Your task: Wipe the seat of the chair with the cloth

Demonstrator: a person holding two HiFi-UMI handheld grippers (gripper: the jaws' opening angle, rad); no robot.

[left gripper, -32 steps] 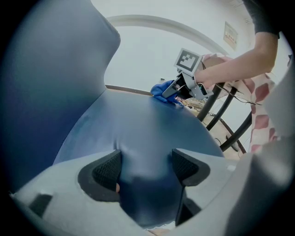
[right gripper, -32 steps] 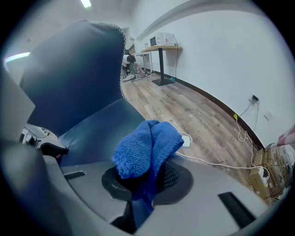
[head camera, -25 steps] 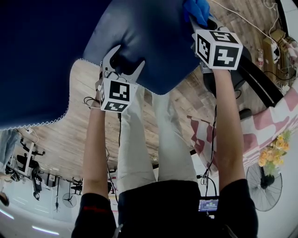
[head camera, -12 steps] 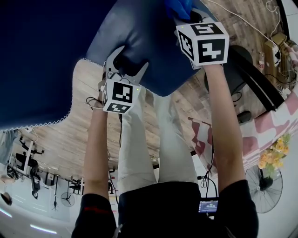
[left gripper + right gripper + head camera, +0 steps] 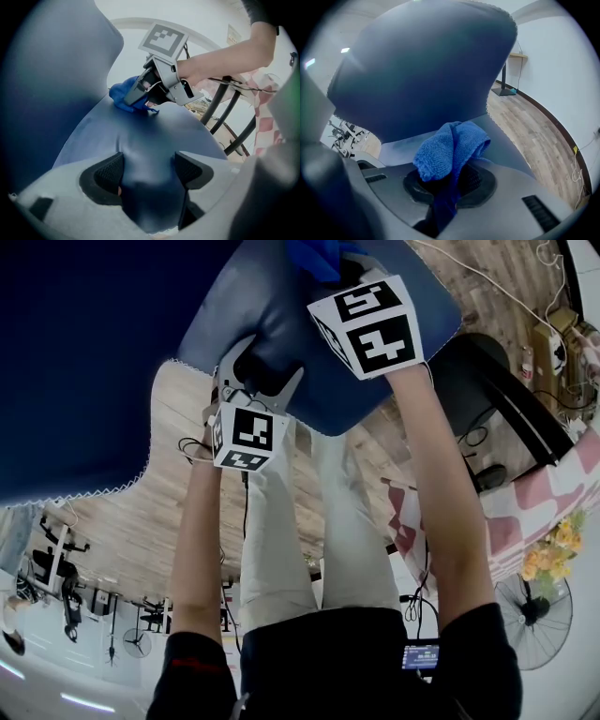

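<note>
The chair's blue padded seat [image 5: 309, 343] fills the top of the head view, with its darker blue backrest [image 5: 84, 362] at the left. My left gripper [image 5: 261, 362] is shut on the seat's front edge; in the left gripper view the seat [image 5: 154, 136] bulges between the two pads [image 5: 105, 174]. My right gripper [image 5: 345, 268] is shut on a bunched blue cloth [image 5: 314, 254] and holds it down on the seat. The right gripper view shows the cloth [image 5: 450, 147] sticking out of the right gripper [image 5: 447, 180], before the backrest [image 5: 426, 65]. The left gripper view shows the cloth [image 5: 125, 96] near the backrest.
The person's legs [image 5: 309, 521] stand on a wooden floor [image 5: 141, 512] below the seat. A black chair frame [image 5: 506, 399], a red-checked cloth [image 5: 544, 502], yellow flowers [image 5: 553, 545] and a floor fan [image 5: 530, 620] are at the right.
My right gripper has slid to the left across the seat with the cloth. My left gripper has stayed clamped on the seat's edge, shifting only slightly.
</note>
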